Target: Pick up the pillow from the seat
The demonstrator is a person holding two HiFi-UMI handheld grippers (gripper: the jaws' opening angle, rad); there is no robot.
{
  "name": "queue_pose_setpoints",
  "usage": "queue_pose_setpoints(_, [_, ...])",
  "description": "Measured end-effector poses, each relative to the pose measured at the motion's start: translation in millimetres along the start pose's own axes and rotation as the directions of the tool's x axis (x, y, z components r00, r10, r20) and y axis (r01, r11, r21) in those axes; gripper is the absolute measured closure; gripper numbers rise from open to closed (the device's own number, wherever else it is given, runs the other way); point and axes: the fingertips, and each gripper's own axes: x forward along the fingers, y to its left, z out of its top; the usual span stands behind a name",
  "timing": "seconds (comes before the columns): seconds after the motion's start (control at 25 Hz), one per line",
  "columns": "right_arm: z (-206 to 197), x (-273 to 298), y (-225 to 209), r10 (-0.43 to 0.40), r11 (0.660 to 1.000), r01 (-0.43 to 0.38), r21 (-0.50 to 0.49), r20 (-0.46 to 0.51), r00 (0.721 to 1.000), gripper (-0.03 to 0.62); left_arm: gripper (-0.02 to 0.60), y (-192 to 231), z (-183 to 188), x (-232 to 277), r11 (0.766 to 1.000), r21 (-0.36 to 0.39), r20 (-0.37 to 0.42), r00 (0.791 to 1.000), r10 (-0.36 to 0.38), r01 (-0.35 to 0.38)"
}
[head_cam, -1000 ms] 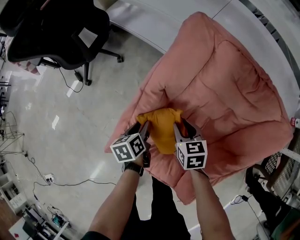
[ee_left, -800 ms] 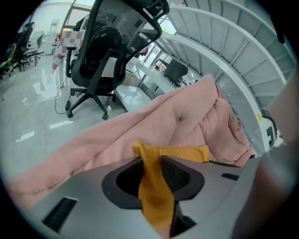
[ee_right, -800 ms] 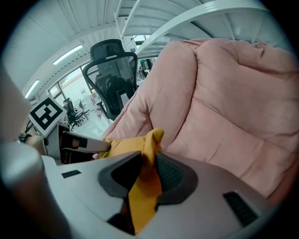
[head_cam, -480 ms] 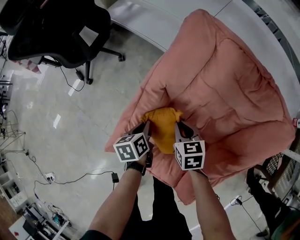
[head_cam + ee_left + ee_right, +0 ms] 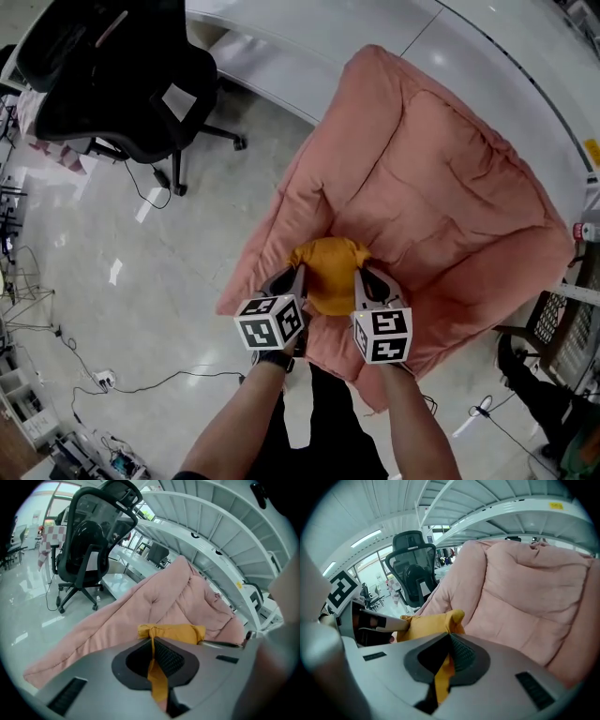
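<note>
A small yellow pillow [image 5: 328, 274] lies at the front of the big pink cushioned seat [image 5: 450, 187]. My left gripper [image 5: 293, 277] is at its left corner, jaws still closing, with a fold of yellow cloth [image 5: 157, 677] pinched between the pads. My right gripper [image 5: 367, 277] is shut on the pillow's right corner, with yellow cloth [image 5: 442, 677] squeezed between its pads. The pillow [image 5: 180, 632] is bunched between the two grippers. In the right gripper view the pillow [image 5: 426, 625] stretches across to the left gripper.
A black office chair [image 5: 122, 75] stands on the pale floor at the far left. A white desk [image 5: 281, 33] runs behind the seat. Cables [image 5: 141, 370] trail over the floor at the left. A wire basket [image 5: 553, 323] is at the right edge.
Both grippers' jaws have shut on the pillow's two front corners. The pillow has bunched up between them.
</note>
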Motion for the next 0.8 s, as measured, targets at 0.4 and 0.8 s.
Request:
queue_pose_setpoints(0.4, [34,-83,33,-0.066,0.997,0.06,0.051,0.121,0.991,0.588,0.565,-50,42,-83,0.981,0.175,0.084,0.992,-0.095,0.079])
queue_pose_setpoints(0.8, [107,-182,78,-0.108,0.994,0.1,0.041,0.284,0.953,0.588,0.565,-107,100,-193,0.934,0.332,0.169,0.966,-0.195,0.13])
